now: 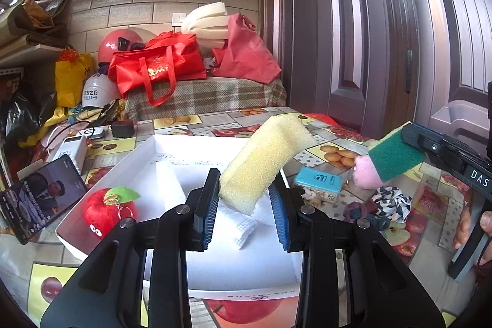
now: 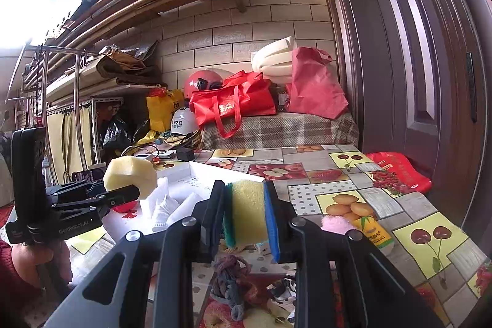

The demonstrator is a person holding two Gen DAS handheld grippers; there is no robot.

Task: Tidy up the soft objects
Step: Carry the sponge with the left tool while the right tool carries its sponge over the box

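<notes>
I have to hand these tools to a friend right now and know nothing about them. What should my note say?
Left hand-held gripper: shut on the yellow sponge, held above the white box.
Right hand-held gripper: shut on the green-and-yellow scouring sponge, over the table, beside the box.
Done: red apple plush and white cloth lie in the box.
Left: place both sponges; the pink puff, patterned cloth and dark knotted fabric still lie on the tablecloth.
</notes>
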